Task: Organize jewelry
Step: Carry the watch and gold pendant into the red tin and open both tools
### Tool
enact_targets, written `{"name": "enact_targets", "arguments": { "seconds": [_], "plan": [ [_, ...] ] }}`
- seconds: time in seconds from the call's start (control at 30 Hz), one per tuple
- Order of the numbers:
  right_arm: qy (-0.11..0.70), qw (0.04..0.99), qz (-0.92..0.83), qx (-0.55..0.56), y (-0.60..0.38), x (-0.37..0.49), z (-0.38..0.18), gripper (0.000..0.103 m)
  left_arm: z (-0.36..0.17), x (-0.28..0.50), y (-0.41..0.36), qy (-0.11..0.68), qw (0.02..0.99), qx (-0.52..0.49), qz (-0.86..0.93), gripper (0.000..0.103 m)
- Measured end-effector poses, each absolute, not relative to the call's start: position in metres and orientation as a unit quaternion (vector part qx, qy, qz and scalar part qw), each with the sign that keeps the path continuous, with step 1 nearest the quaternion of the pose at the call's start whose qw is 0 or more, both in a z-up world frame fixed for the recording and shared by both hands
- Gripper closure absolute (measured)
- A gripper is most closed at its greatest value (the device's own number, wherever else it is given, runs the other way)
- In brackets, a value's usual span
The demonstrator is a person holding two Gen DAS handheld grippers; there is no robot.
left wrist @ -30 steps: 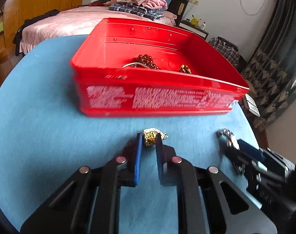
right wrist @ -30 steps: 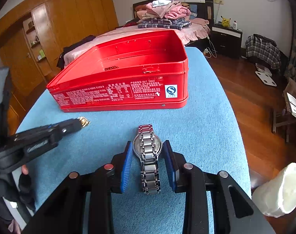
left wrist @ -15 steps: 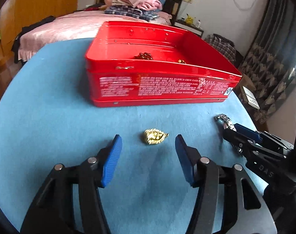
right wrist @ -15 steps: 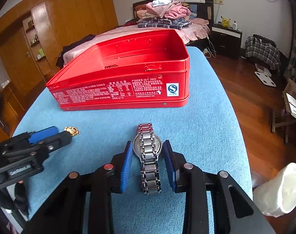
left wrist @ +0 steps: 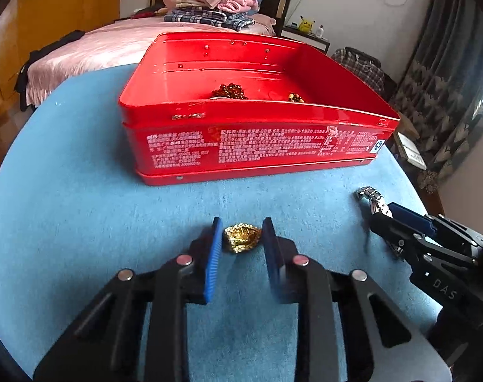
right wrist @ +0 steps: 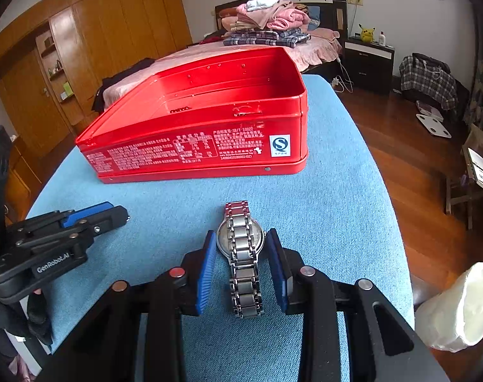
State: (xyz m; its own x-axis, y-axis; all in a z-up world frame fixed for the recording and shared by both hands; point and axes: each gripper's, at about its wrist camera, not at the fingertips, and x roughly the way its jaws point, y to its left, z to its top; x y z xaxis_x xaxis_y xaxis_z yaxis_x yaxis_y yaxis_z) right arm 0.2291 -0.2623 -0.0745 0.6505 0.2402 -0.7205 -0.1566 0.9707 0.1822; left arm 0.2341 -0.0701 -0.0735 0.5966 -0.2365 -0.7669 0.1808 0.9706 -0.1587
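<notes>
We see a blue table (left wrist: 66, 191) bearing an open red tin (left wrist: 257, 146), with beads (left wrist: 230, 90) lying on the tin's floor. Nearer us, our left gripper (left wrist: 242, 234) is closing its jaws around a gold trinket (left wrist: 243, 237) that rests on the cloth between the blue pads (left wrist: 211, 254); whether they already touch it we cannot tell. Our right gripper (right wrist: 241, 245) pinches the case of a steel watch (right wrist: 243, 248), which lies flat on the table in front of the tin, its band running back between the fingers.
</notes>
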Motion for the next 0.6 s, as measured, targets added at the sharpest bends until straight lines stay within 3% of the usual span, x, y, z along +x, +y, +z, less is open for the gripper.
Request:
{"name": "enact_targets", "arguments": {
  "seconds": [0.27,0.6],
  "plan": [
    [0.403,0.907,0.11,0.053,-0.262,0.229,-0.075,0.071,-0.074,0.212,-0.058,0.424,0.898,-0.071,-0.097,0.079],
    [0.406,0.906,0.107,0.043,-0.26,0.229,-0.075,0.07,-0.073,0.212,-0.067,0.419,0.902,-0.049,-0.09,0.079]
  ]
}}
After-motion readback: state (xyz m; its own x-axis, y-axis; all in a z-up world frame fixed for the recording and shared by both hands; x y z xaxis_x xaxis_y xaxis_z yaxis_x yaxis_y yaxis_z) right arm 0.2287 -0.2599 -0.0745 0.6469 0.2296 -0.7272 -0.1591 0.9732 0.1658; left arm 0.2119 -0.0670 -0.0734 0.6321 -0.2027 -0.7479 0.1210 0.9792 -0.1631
